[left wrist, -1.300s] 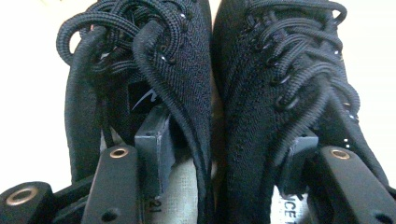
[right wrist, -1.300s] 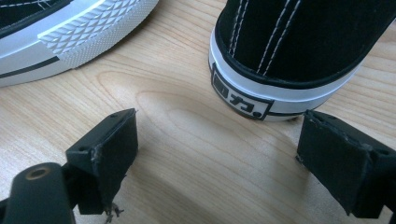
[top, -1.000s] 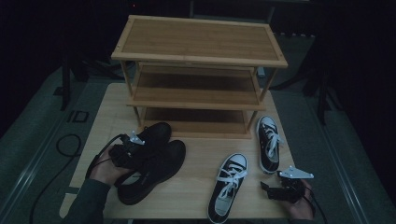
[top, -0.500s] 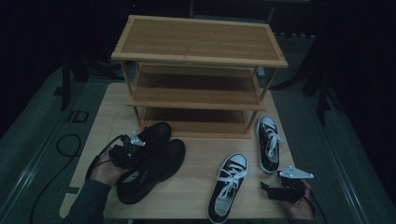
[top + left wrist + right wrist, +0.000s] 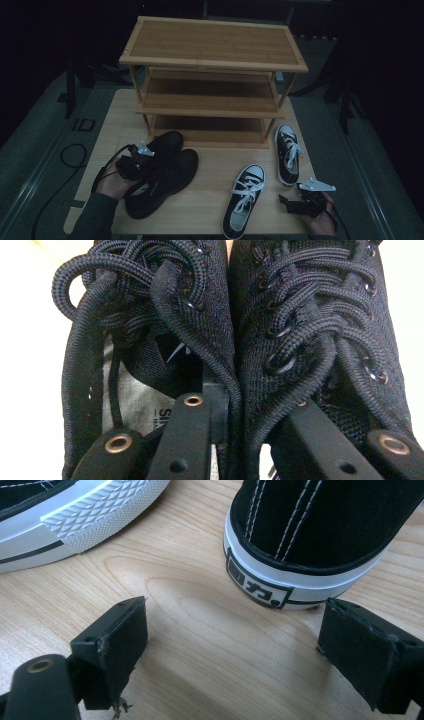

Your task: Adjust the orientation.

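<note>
Two black lace-up shoes lie side by side at the table's front left. My left gripper has one jaw inside each shoe and is shut on their touching inner collars. Two black-and-white sneakers lie at the front right, one nearer and one farther back. My right gripper rests open low over the table beside them. In the right gripper view, my right gripper has bare wood between its pads. A sneaker heel stands just ahead, and the other sneaker's sole lies at the upper left.
A three-tier bamboo shoe rack stands at the back of the wooden table, its shelves bare. Dark floor surrounds the table, and a black cable loops on it to the left. A strip of bare wood separates the two pairs.
My left hand has shifted slightly on the black shoes, which stay about where they were. The right gripper and the sneakers have not moved.
</note>
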Motion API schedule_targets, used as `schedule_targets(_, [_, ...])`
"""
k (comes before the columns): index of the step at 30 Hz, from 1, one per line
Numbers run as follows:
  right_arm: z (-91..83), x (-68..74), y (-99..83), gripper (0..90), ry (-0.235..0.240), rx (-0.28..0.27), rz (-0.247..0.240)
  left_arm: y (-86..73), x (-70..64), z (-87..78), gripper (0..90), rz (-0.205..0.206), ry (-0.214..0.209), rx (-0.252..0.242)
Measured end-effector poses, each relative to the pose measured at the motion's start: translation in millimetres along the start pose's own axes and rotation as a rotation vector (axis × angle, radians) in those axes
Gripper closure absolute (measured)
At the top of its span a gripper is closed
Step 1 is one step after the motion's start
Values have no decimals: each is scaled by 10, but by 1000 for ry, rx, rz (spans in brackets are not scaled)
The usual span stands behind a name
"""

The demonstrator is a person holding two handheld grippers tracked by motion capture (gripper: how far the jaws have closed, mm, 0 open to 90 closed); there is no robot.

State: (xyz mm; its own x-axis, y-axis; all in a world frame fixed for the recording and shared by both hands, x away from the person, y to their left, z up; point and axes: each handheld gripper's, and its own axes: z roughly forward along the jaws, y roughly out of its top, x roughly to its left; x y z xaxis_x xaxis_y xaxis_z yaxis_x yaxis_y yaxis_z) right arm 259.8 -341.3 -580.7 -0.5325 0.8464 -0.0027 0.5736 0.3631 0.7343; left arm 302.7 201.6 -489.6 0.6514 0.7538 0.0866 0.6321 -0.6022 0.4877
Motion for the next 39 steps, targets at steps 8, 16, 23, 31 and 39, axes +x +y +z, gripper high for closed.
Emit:
schedule_targets(8, [0, 0, 0, 119, 0, 0, 0, -8, -12, -16, 830, -22, -2, -16])
schedule_targets(16, [0, 0, 0, 119, 0, 0, 0, 15, -56, -49, 838, -25, 12, -40])
schedule_targets(23, [0, -1, 0, 119, 0, 0, -1, 49, -83, -74, 853, -28, 19, -52])
schedule_targets(31, [0, 0, 0, 119, 0, 0, 0, 82, -107, -80, 856, -45, 19, -67])
schedule_targets(39, [0, 0, 0, 119, 0, 0, 0, 130, -162, -84, 856, -27, 15, -74])
